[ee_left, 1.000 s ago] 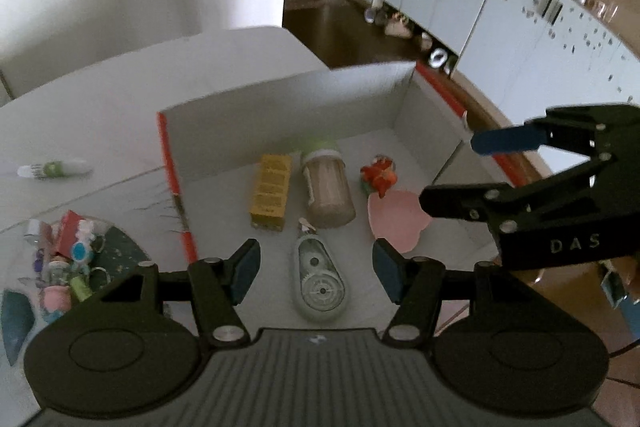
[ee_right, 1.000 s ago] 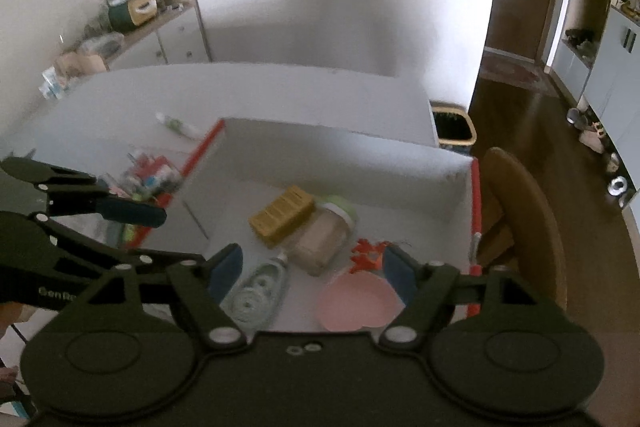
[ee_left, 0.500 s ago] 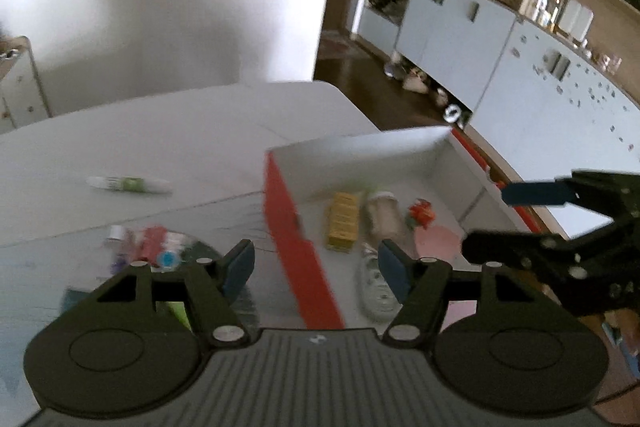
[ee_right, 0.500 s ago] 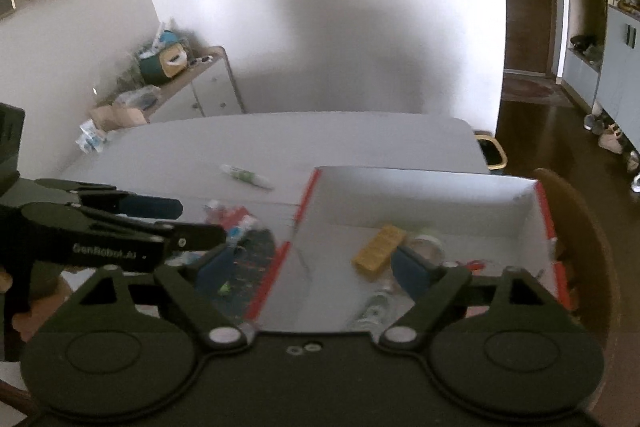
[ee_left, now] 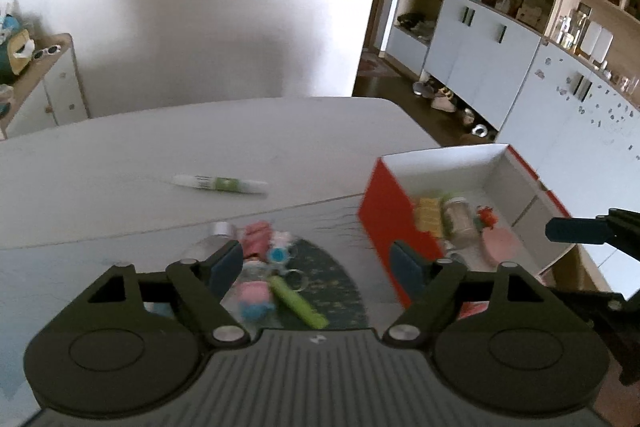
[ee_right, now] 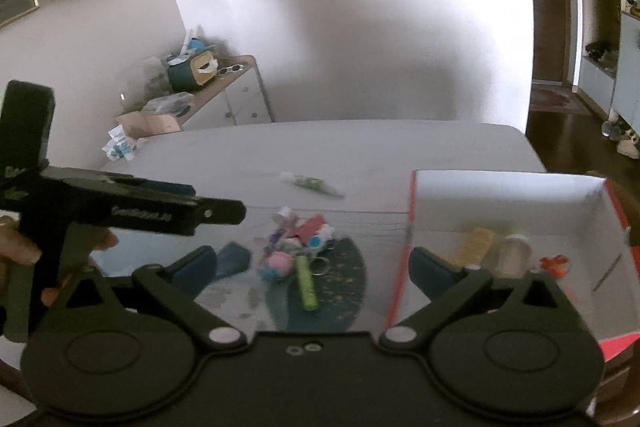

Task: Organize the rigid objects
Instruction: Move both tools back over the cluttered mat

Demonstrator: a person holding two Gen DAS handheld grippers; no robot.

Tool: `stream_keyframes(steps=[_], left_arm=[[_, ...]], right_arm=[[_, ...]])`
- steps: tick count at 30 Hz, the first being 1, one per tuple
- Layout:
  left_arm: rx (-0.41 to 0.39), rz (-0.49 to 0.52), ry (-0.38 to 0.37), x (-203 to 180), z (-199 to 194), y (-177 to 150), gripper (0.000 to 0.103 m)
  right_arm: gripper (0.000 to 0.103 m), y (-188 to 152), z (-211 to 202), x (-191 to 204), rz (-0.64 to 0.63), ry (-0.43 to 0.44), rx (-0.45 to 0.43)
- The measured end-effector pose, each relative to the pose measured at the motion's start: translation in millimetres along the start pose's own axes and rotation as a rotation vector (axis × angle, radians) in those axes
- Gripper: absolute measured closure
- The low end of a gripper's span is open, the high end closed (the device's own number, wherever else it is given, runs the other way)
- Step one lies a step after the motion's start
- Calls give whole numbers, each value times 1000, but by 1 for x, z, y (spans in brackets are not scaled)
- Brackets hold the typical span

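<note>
A heap of small trinkets [ee_left: 260, 259] lies on a dark teal mat [ee_left: 340, 291], with a lime green marker [ee_left: 298, 303] at its near edge. My left gripper [ee_left: 316, 263] hovers over the heap, jaws opening, nothing between them. My right gripper [ee_right: 312, 267] hangs above the same heap [ee_right: 296, 243] and marker [ee_right: 306, 283], jaws also opening and empty. The red box [ee_left: 384, 211] with white inside stands to the right and holds a yellow block [ee_left: 428, 215], a jar [ee_left: 460, 221], a red toy [ee_left: 486, 217] and a pink heart [ee_left: 502, 241].
A white and green tube [ee_left: 220, 183] lies alone farther back on the white table [ee_left: 160, 147]. A finger of the right gripper [ee_left: 576, 231] shows at the right edge beyond the box. A hand [ee_right: 16, 247] holds the left gripper [ee_right: 212, 203]. A chair back sits behind the box.
Both grippers have drawn back from over the box and swung left toward the heap on the mat. Their jaws stand wider than before. The box now sits at the right of both views.
</note>
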State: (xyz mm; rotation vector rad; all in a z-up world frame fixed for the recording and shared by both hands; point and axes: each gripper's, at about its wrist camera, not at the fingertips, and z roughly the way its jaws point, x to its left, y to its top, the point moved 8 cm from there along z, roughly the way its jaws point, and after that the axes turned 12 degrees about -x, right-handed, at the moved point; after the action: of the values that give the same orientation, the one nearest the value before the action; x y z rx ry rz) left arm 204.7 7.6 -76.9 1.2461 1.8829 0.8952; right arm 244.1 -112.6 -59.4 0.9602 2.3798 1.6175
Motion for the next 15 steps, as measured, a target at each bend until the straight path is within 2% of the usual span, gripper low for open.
stream_keyframes(steps=[7,15], left_arm=[[-3,-17,34,47,0,-5,22],[16,-36,85,81,15,-18,22]], right_arm=[[1,-18,17,28,-2,-11,26],[1,-38,45,51,-44,-14,73]])
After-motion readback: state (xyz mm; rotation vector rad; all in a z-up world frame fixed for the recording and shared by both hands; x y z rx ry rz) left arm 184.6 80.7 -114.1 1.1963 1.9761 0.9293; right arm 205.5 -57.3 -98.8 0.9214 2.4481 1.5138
